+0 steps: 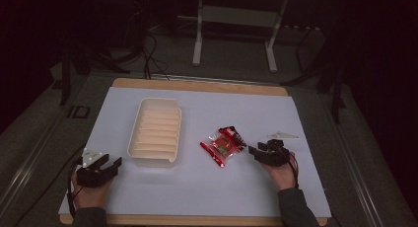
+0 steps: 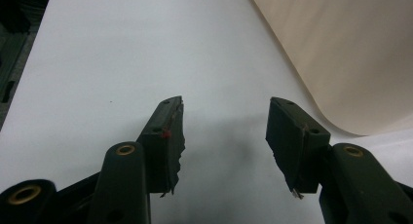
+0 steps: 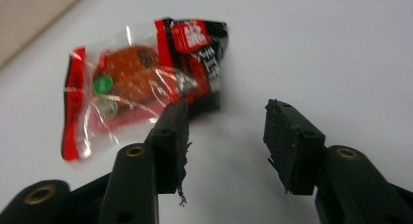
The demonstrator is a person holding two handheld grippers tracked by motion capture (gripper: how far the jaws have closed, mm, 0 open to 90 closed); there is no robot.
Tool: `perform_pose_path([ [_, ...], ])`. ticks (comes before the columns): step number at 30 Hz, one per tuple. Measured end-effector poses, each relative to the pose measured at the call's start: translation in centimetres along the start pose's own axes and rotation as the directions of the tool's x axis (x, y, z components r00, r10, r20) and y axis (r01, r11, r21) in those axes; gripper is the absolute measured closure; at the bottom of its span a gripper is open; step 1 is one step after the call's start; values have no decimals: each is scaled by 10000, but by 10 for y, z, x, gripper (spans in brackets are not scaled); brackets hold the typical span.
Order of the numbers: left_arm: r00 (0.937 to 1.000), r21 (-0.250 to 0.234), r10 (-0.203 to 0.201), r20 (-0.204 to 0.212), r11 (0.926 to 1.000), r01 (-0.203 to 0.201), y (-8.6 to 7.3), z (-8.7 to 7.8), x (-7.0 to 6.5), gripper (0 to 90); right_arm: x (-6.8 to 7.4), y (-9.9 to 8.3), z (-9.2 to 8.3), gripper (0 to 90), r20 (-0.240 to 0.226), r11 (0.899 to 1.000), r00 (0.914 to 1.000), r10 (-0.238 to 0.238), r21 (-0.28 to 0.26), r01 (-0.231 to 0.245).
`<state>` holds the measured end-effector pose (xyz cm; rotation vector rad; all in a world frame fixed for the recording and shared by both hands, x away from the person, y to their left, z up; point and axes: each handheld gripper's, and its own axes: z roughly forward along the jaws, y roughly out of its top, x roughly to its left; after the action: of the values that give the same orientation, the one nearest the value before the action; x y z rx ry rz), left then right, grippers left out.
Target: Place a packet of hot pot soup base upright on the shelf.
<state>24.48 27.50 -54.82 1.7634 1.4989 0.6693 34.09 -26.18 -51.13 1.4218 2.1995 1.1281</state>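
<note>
Snack packet (image 3: 141, 83) just beyond right gripper (image 3: 226, 121), jaws apart, empty

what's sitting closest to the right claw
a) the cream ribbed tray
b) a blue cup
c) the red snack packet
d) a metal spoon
c: in the high view the red snack packet lies on the white table top just left of the right claw, and the right gripper view shows it just ahead of the open jaws, while the cream ribbed tray sits farther off.
</note>
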Motion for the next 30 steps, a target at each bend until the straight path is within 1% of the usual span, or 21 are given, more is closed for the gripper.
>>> perform_pose_path([
  [2,10000,15,26,-3,10000,-26,0,0,0,482,1,3,4,489,-74,9999,9999,100,-4,-100],
  [8,10000,40,66,10,10000,-66,0,0,0,484,5,12,18,475,-202,9997,9997,162,182,-159],
  [12,10000,50,65,23,10000,-65,0,0,0,483,7,14,27,461,-481,9984,9973,558,129,-552],
  [14,10000,53,53,21,10000,-53,0,0,0,483,8,15,31,462,-502,9980,9969,613,176,-605],
  [17,10000,52,-28,1,10000,28,0,1,0,483,9,16,37,477,-418,9984,9978,518,257,-507],
  [23,10000,52,-29,-5,10000,29,0,1,0,482,8,18,45,479,-324,9970,9974,647,434,-633],
  [24,10000,61,2,1,10000,-2,0,1,0,482,7,18,48,475,-350,9960,9964,766,476,-749],
  [30,10000,81,1,-2,10000,-1,0,1,0,483,4,18,55,483,-573,9935,9936,978,644,-940],
])
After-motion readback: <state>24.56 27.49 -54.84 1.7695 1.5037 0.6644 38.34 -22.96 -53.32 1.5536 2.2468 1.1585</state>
